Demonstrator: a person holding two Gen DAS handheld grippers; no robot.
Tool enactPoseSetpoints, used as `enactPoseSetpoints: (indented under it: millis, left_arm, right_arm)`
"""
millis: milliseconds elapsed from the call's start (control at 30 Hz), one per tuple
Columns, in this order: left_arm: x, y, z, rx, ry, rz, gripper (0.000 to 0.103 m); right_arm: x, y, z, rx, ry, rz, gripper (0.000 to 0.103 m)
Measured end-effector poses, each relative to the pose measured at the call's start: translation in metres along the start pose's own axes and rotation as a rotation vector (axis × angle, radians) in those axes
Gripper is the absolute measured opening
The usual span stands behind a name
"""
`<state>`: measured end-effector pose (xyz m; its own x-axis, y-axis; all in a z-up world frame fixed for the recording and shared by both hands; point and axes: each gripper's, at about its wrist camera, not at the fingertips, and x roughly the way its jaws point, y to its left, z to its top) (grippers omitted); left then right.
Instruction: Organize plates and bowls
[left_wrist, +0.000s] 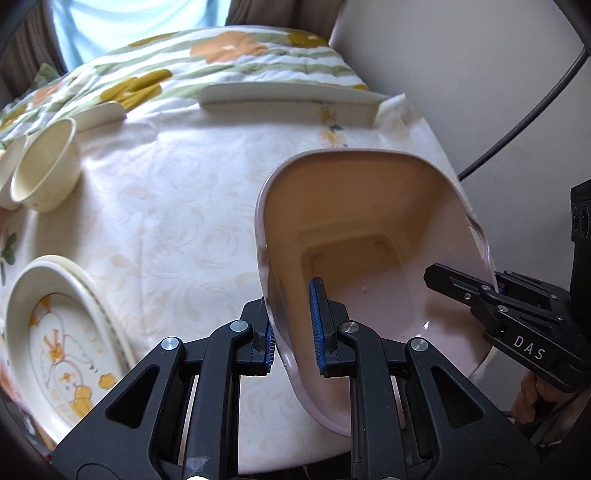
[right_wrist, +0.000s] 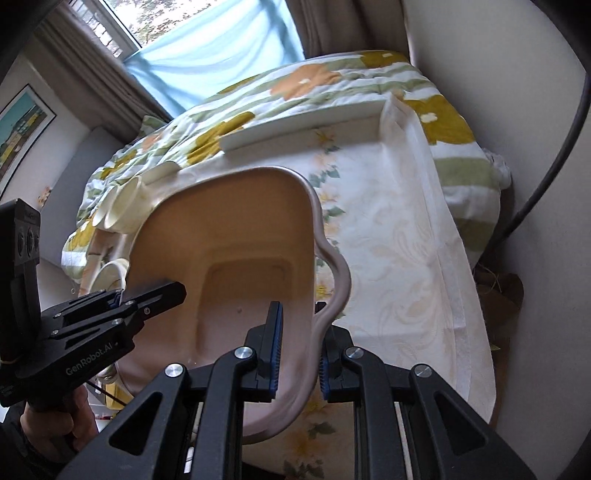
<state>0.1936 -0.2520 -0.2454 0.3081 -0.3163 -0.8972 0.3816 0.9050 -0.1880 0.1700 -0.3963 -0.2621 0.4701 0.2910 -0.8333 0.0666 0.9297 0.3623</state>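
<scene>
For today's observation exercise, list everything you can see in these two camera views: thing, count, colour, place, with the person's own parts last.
pink dish: one, pale pink, held above the table by its rim on two sides.
cream cups: at least two, cream, far left of the table.
patterned plates: a stack, cream with orange drawings, near left.
long white plate: one, white, far edge.
tablecloth: one, cream floral, over the table.
quilt: one, floral, behind the table.
left gripper: black, blue pads, clamping the dish rim.
right gripper: same, clamping the opposite rim.
</scene>
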Motion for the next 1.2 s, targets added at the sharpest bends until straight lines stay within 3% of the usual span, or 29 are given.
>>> enactPoseSetpoints:
  millis: [200, 500, 633, 667, 767, 833, 900, 933, 967, 1200]
  left_arm:
    - [0.026, 0.002, -0.001, 0.0, 0.029, 0.006, 0.014]
    - [0.035, -0.003, -0.004, 0.043, 0.027, 0.038, 0.014]
    - [0.038, -0.004, -0.005, 0.05, 0.036, 0.038, 0.019]
    - [0.038, -0.006, -0.005, 0.057, 0.037, 0.048, 0.026]
    - [0.037, -0.01, -0.005, 0.076, 0.022, 0.083, 0.07]
    - [0.034, -0.012, -0.005, 0.09, 0.001, 0.086, 0.073]
    - [0.033, -0.013, -0.005, 0.098, -0.001, 0.092, 0.073]
    - [0.033, -0.013, -0.005, 0.101, 0.001, 0.097, 0.073]
    - [0.032, -0.012, -0.006, 0.1, 0.002, 0.099, 0.073]
    - [0.002, -0.008, -0.008, 0.088, -0.03, 0.117, 0.073]
  right_arm:
    - [0.014, -0.013, -0.009, 0.001, 0.005, -0.013, 0.015]
    - [0.023, -0.022, -0.016, 0.023, 0.011, -0.01, 0.015]
    - [0.025, -0.022, -0.018, 0.035, 0.017, -0.009, 0.015]
    - [0.025, -0.023, -0.018, 0.044, 0.014, -0.006, 0.015]
    - [0.025, -0.027, -0.019, 0.079, 0.005, 0.011, 0.015]
    - [0.026, -0.031, -0.019, 0.119, 0.008, 0.019, 0.016]
    - [0.024, -0.035, -0.019, 0.152, -0.001, 0.011, 0.029]
    - [0.022, -0.037, -0.02, 0.169, -0.009, 0.018, 0.044]
    - [0.019, -0.039, -0.021, 0.188, -0.019, 0.03, 0.049]
    - [-0.01, -0.032, -0.021, 0.155, -0.056, -0.004, 0.049]
